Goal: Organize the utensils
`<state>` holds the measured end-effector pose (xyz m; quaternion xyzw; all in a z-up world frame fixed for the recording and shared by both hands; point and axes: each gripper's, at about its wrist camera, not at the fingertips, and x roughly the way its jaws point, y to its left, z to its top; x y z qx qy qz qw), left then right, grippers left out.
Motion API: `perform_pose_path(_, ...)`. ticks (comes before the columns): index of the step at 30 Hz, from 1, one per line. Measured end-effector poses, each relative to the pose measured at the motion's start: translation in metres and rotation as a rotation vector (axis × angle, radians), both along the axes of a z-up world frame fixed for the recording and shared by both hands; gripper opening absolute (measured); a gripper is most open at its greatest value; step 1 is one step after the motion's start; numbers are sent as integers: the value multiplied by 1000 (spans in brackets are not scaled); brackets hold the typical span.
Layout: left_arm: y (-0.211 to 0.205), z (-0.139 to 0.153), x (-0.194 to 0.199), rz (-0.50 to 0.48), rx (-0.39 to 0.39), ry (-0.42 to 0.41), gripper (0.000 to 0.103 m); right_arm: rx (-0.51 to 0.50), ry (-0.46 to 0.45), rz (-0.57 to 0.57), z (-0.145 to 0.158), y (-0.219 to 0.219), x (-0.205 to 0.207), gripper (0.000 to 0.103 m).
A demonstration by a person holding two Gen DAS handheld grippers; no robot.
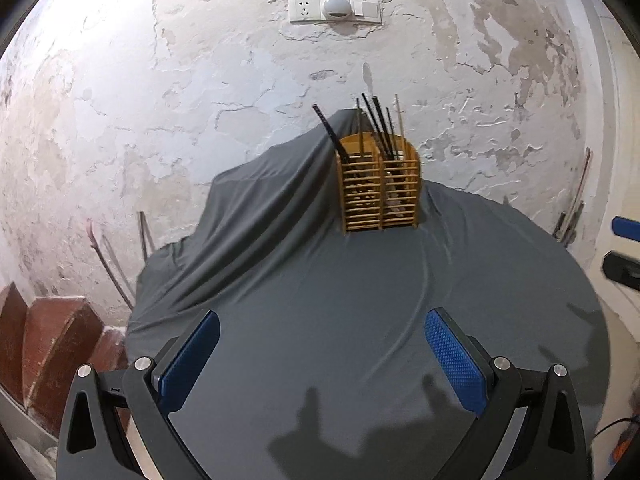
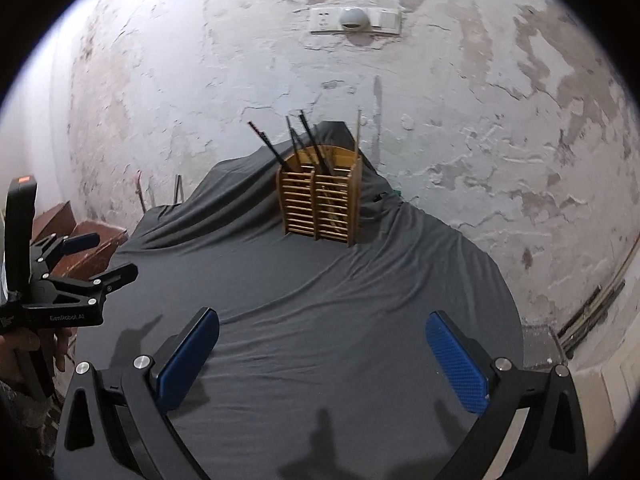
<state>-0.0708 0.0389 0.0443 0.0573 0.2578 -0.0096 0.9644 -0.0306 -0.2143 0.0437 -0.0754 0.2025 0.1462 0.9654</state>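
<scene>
Grey cloth [image 1: 320, 300] lies under both hand-held grippers, left [image 1: 322, 346] and right [image 2: 322, 346], spread wide, empty

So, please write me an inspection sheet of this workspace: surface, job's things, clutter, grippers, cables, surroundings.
Surface: table under wrinkled grey cloth.
Job's things: slatted wooden holder at the far side, two compartments, chopsticks standing upright in it.
Clutter: nothing seen on the cloth.
Grippers: left gripper open, holding nothing; right gripper open, holding nothing.
Cables: one thin cable at the right edge.
Surroundings: peeling wall, wall socket, sticks leaning left.
</scene>
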Motion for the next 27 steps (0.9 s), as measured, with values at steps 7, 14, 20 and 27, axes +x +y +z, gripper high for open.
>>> perform_pose_path(7, -7, 7, -3, -13, -28, 0, 103, -16, 2, 12, -2, 3, -4, 103)
perform_pose_path(14, -10, 18, -5, -26, -46, -14, 103, -24, -11, 24, 9, 12, -14, 103)
perform_pose_path(20, -10, 15, -14, -24, -42, -13, 103, -27, -12, 40, 3, 20, -19, 103)
perform_pose_path(27, 2, 15, -16, 7, -60, -19, 103, -35, -1, 48, 3, 25, -18, 103)
